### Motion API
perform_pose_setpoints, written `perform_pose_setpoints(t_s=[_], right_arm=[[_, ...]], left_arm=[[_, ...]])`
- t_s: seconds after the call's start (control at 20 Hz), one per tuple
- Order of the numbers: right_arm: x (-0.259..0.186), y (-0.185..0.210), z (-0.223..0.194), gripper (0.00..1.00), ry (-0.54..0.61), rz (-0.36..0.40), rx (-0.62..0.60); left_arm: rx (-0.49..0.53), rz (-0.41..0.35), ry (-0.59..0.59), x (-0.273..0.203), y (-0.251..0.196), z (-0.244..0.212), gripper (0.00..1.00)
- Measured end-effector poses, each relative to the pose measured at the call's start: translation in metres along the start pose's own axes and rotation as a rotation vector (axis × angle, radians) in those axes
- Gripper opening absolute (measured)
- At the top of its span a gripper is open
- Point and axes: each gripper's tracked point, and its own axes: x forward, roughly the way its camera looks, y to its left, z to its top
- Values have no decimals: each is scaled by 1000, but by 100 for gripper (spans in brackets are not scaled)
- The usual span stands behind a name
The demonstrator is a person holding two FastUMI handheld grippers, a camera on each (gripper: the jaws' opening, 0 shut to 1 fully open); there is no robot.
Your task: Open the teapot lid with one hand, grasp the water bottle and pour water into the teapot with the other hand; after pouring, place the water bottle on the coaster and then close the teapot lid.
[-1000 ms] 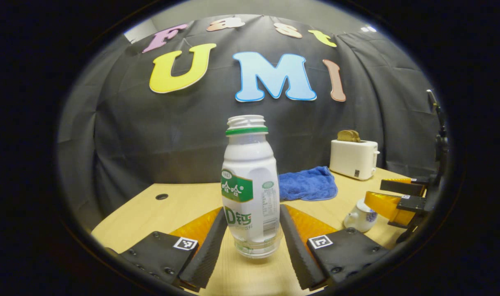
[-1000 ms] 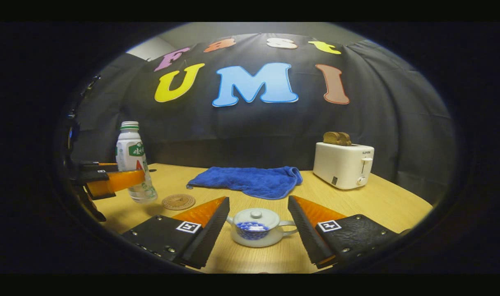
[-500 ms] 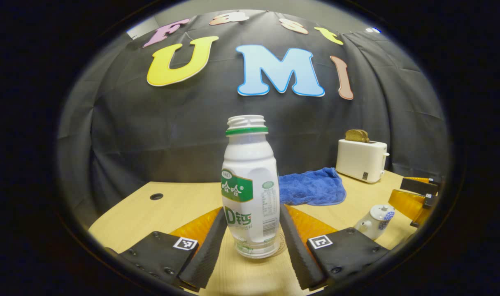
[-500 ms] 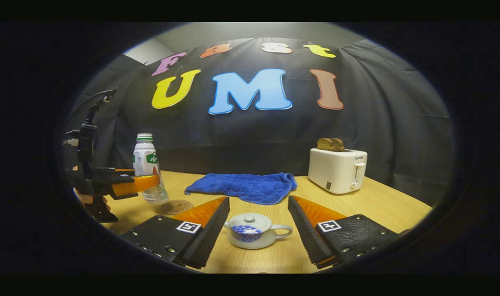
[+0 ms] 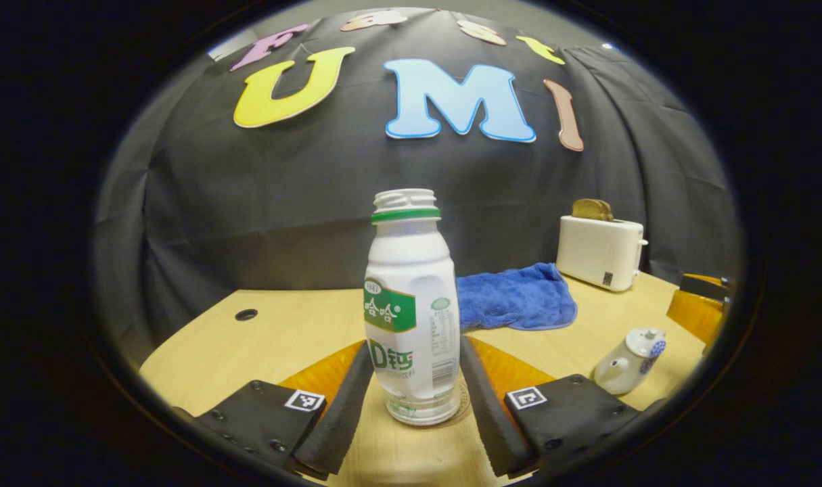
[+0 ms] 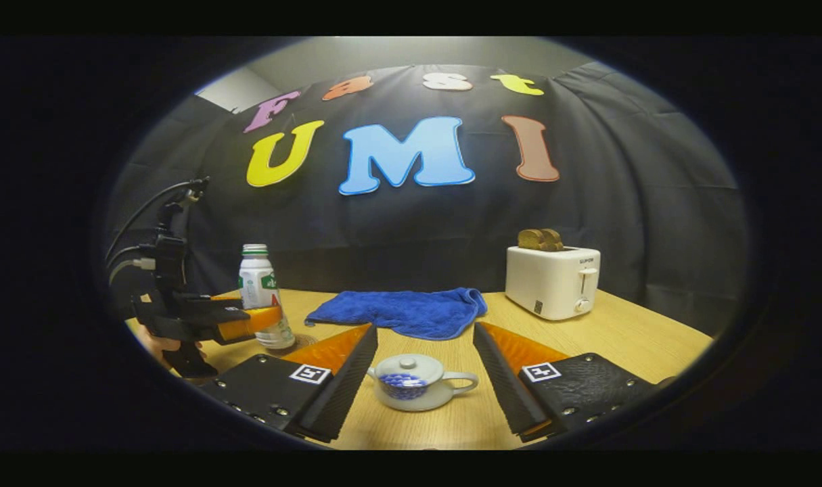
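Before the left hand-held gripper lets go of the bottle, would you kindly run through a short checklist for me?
1. Water bottle upright: ok.
2. Bottle over the coaster, whose edge peeks out at its base: ok.
3. Bottle base fully resting on the coaster: cannot tell.
4. Left hand-held gripper fingers against both sides of the bottle: ok.
5. Teapot lid seated, with the right hand-held gripper open around the pot and not touching it: ok.
6. Blue towel and toaster apart from the bottle: ok.
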Motion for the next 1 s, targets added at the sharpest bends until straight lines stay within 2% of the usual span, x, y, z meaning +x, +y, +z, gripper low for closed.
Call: perform_pose_setpoints(t_s=[0.05, 0.1, 0.15, 0.2, 0.55, 0.6, 0.7, 0.8, 0.85, 0.9, 0.95, 1.0], right_arm=[[0, 0, 1, 88, -2, 0, 1], [0, 0, 2, 88, -4, 0, 2], [0, -1, 1, 88, -4, 0, 4], [-1, -1, 1, 88, -4, 1, 7], [-1, -2, 2, 87, -5, 3, 18], [0, -1, 2, 87, -4, 3, 17], [0, -1, 1, 88, -3, 5, 15], [0, 1, 0, 88, 0, 12, 14], [0, 3, -1, 88, 2, 17, 14], [0, 5, -1, 88, 2, 24, 14], [0, 8, -1, 88, 2, 30, 12], [0, 10, -1, 88, 3, 35, 6]], left_arm=[[4, -1, 1, 3, -1, -2, 83], [9, 0, 3, 6, -2, -4, 88], [16, 2, 7, 8, -2, -5, 83], [20, 5, 0, 8, -2, -4, 88], [-3, 14, 2, 11, -1, -9, 90], [-18, 10, 9, 10, 0, -12, 86], [-47, 6, 20, 7, 0, -17, 86], [-52, 8, 14, 2, 1, -17, 98], [-48, 8, 8, -2, 2, -17, 94], [-44, 6, 0, -8, 2, -17, 100], [-37, 2, -5, -13, 1, -16, 95], [-27, 0, -12, -18, 0, -16, 94]])
